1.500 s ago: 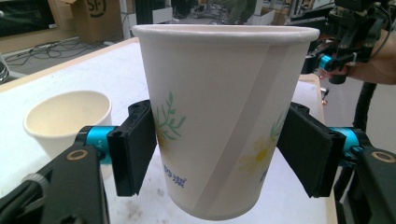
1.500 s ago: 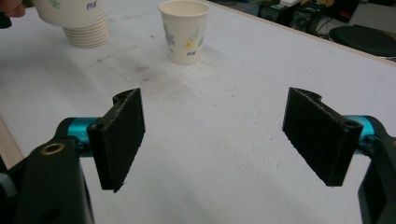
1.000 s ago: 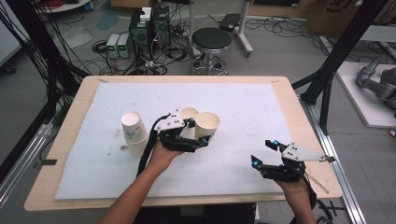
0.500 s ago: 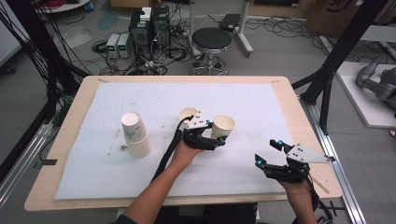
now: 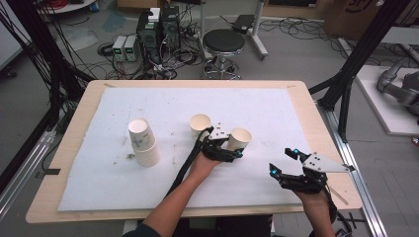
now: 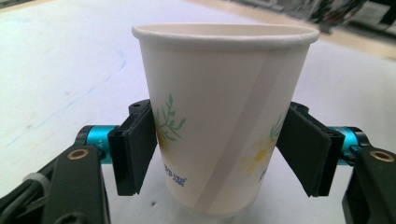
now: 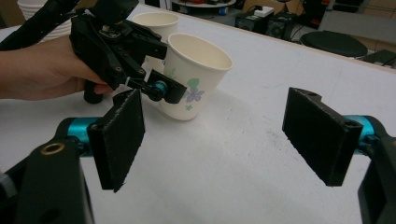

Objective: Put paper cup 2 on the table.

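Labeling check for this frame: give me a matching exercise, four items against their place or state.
Items:
1. held paper cup
2. stacked cups
3. right gripper
4. lone cup

States:
A. mouth down, at the mat's left
B. jaws apart, nothing between them
C. upright between the left gripper's jaws
D. upright, standing free behind the left gripper

Pairs: 1-C, 2-A, 3-B, 4-D

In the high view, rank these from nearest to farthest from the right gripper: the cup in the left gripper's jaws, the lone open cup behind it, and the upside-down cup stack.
Measured from the right gripper:
1. Held cup, between the left gripper's jaws, mid-table.
2. Lone open cup, just behind and left of that.
3. Upside-down cup stack, far left on the white mat.
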Action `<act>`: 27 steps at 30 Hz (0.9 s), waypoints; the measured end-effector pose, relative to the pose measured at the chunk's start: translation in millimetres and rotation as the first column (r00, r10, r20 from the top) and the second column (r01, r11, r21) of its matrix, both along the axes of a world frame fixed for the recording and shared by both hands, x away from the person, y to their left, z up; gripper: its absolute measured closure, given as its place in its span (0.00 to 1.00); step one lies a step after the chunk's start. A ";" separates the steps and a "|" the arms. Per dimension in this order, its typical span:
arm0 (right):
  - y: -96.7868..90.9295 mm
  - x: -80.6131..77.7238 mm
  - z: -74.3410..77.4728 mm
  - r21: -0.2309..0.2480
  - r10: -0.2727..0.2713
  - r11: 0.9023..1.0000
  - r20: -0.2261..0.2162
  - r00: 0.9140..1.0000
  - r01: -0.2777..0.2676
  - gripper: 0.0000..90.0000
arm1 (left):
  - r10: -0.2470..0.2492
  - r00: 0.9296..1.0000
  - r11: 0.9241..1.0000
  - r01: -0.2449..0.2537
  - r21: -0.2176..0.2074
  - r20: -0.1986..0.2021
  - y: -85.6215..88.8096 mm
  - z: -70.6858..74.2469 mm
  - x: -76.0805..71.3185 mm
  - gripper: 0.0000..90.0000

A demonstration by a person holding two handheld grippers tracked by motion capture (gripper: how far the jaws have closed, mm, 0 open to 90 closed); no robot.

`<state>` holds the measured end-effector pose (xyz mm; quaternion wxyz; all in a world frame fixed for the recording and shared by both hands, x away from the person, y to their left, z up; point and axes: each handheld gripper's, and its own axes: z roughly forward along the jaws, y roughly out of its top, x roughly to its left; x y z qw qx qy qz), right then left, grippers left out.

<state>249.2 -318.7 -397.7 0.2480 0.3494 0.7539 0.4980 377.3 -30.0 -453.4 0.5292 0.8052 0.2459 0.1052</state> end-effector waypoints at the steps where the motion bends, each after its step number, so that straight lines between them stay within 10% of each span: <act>1: 0.3 0.3 -0.3 -0.001 0.001 1.000 0.004 1.000 -0.001 0.24 | 0.009 1.000 1.000 -0.009 0.010 -0.006 0.0 0.2 -0.4 0.35; 12: 1.8 0.4 -0.8 0.002 0.006 1.000 -0.004 1.000 -0.006 0.24 | 0.008 1.000 0.995 -0.006 0.095 -0.015 6.0 0.4 -8.3 0.35; 27: 4.7 1.0 -2.8 -0.007 0.021 1.000 -0.016 1.000 -0.022 0.24 | -0.008 1.000 1.000 0.008 0.027 -0.002 33.8 1.4 -29.4 0.24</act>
